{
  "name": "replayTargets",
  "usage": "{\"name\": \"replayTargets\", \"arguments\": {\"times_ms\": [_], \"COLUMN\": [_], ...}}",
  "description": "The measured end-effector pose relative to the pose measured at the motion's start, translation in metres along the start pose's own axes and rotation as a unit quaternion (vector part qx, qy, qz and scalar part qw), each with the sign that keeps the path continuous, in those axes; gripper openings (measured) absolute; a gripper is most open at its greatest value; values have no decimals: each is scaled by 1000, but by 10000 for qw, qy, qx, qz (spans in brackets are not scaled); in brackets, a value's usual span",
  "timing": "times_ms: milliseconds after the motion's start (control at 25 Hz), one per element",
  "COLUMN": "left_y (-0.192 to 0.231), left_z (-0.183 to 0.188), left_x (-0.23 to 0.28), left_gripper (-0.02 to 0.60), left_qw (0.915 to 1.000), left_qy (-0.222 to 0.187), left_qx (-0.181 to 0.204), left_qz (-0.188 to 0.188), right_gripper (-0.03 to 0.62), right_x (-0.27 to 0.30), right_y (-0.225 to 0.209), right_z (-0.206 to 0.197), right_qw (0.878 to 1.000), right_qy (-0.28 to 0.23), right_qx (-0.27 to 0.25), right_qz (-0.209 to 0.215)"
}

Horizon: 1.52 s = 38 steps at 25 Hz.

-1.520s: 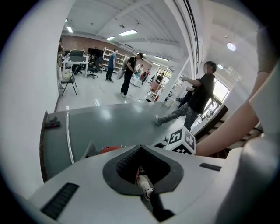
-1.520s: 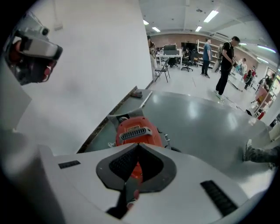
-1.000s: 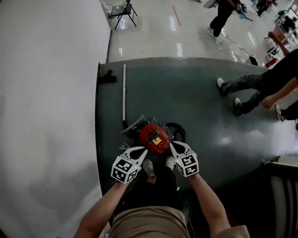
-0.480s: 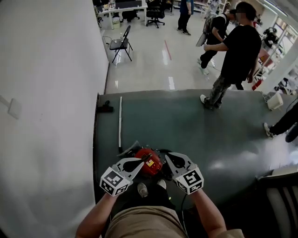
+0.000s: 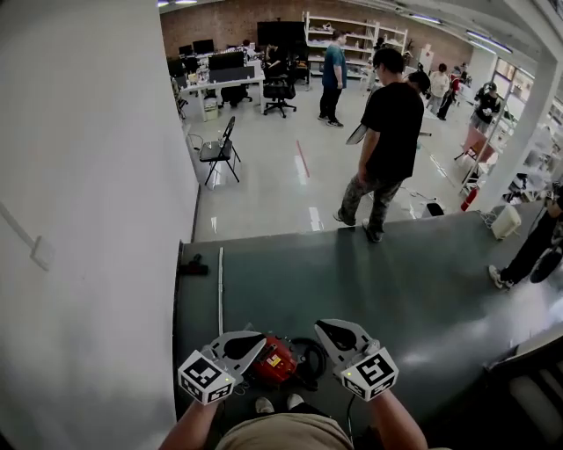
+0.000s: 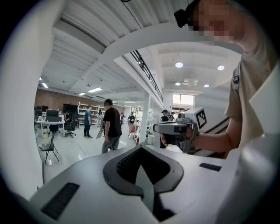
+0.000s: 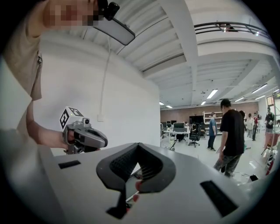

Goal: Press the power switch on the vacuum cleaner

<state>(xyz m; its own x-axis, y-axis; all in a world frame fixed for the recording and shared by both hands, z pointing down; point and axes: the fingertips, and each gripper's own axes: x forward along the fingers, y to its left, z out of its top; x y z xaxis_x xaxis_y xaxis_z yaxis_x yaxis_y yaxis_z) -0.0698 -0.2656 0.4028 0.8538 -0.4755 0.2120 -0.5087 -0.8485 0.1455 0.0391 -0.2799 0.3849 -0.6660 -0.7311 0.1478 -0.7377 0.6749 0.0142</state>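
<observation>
Dark floor mat [image 5: 396,281] beside white wall [image 5: 88,220]. Red vacuum cleaner [image 5: 274,362] on mat, low in head view, between both tools. Left tool [image 5: 259,339]: jaws together, nothing gripped. Right tool [image 5: 320,328]: same.

Open-plan lab-office hall. Desks [image 5: 215,83] carrying monitors [image 5: 204,46] at 11 o'clock; shelves [image 5: 352,31] lining the brick wall [image 5: 233,19] at 12 o'clock; folding chair [image 5: 218,149] sitting on a polished floor [image 5: 290,189]; people [image 5: 384,141] standing about at 1 o'clock.
</observation>
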Motion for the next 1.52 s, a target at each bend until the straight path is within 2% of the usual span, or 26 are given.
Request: {"name": "replayTargets", "arguments": {"times_ms": [160,280,400,560,840,1000,1200,1520], "left_y": [7,19,34,51,66,63,53,17], "left_z": [36,39,25,-6,-69,-93,-108,-131], "left_x": [-9,-19,-27,-41,-62,-56,-36,8], "left_gripper": [3,3,3,3,3,3,3,3], "left_qw": [9989,9967,9939,9883,9763,9737,9746,9838], "left_qy": [-289,-300,-232,-118,230,477,572,662], "left_qx": [37,125,73,-184,-537,-626,-733,-923], "left_qz": [371,748,1076,1510,2085,2137,2037,1385], "right_gripper": [8,8,8,8,8,9,9,9], "right_x": [-41,-74,-104,-137,-152,-148,-141,-102], "right_y": [-47,-83,-120,-153,-168,-162,-151,-94], "right_z": [13,5,-12,-39,-97,-117,-132,-143], "right_qw": [9988,9960,9917,9851,9801,9803,9805,9884], "right_qy": [-62,-30,68,316,828,961,1045,1016], "right_qx": [-111,-80,7,31,153,247,92,198], "right_qz": [-466,-893,-1284,-1692,-1800,-1706,-1662,-1112]}}
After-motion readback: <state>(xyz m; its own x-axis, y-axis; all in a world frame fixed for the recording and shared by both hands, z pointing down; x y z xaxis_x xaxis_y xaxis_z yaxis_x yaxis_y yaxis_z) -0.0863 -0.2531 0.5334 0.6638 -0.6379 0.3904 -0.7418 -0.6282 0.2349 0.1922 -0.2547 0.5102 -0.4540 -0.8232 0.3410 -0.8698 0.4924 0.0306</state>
